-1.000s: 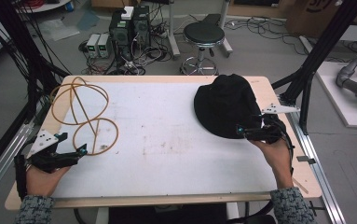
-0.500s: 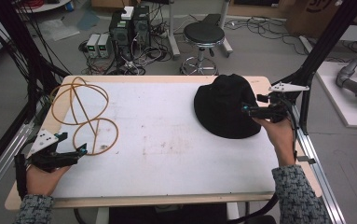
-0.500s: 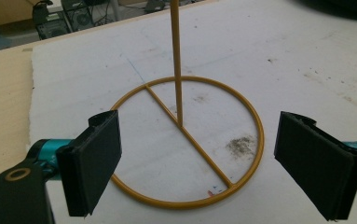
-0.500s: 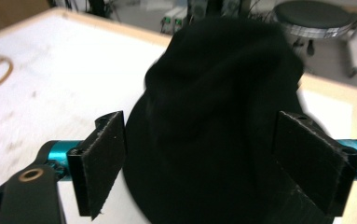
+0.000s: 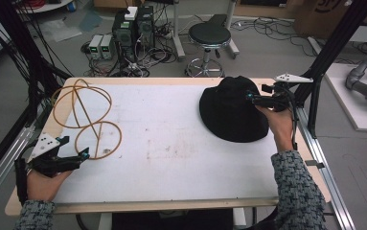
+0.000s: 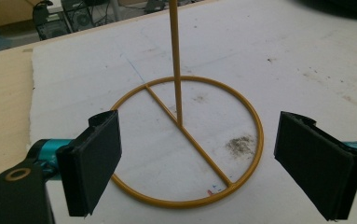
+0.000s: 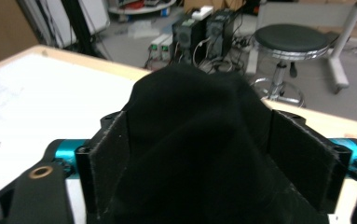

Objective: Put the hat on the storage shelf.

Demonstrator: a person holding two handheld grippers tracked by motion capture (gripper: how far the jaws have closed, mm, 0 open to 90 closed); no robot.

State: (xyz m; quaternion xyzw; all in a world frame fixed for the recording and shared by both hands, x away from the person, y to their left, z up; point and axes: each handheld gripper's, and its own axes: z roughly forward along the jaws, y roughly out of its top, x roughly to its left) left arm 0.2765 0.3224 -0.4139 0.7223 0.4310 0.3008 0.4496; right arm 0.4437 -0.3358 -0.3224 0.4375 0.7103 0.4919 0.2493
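A black hat [image 5: 229, 112] lies on the right of the white table top. My right gripper [image 5: 251, 98] reaches in from the hat's right side at crown height. In the right gripper view the crown [image 7: 199, 154] bulges up between the two pads and its fabric touches both. Those jaws stand wide and have just been closing a little. A yellow wire hat stand [image 5: 91, 123] is on the left. My left gripper [image 5: 82, 154] rests open just in front of its base ring [image 6: 255, 140], with the thin pole [image 6: 175, 60] rising beyond the pads.
Black frame posts [image 5: 315, 96] stand close to the table's right edge, beside my right hand. Behind the table are a round stool [image 5: 211, 34] and computer boxes [image 5: 133, 24] with cables on the floor. White table top [image 5: 171, 139] lies between stand and hat.
My right gripper has moved from the hat's front right brim up and back to the crown's right side. The left gripper, stand and hat have stayed put.
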